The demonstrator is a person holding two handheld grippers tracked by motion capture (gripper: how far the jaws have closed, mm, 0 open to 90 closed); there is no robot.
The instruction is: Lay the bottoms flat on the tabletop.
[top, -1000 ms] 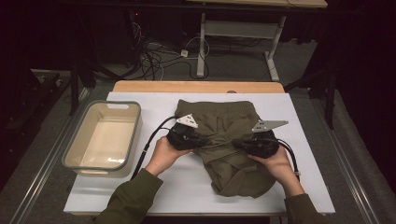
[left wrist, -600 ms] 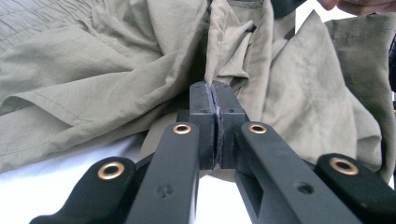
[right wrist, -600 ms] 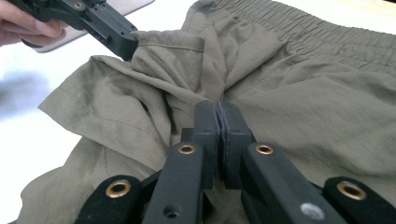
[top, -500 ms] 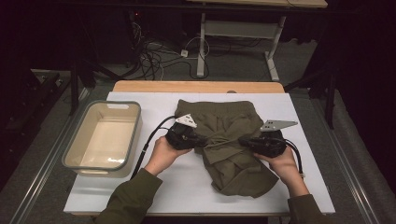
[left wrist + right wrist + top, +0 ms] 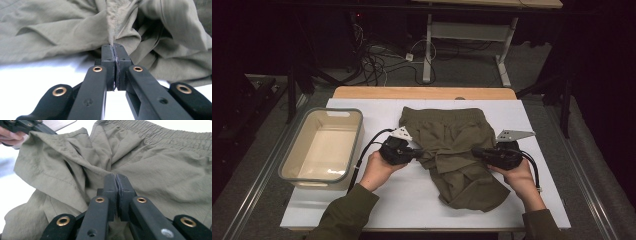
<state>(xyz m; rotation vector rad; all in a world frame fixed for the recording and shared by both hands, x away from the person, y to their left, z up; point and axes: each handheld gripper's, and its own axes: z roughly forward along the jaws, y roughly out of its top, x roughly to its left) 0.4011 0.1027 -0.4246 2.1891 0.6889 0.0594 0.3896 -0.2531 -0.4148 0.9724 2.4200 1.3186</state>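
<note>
Olive-green shorts [image 5: 452, 150] lie on a white table [image 5: 412, 200] beside a beige, grey-rimmed tub [image 5: 292, 167].

One pair of olive shorts [image 5: 452, 150] lies on the white bench [image 5: 412, 200], and one empty grey plastic tub [image 5: 323, 145] stands beside it. Two grippers, the left gripper [image 5: 418, 154] and the right gripper [image 5: 477, 152], are held by two hands.

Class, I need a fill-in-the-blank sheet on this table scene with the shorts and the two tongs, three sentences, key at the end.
1. The olive shorts lie on a ____ table top.
2. The left tongs are shut on a fold of the ____.
3. The beige tub stands to the ____ of the shorts in the high view.

Missing words: white; shorts; left
</note>
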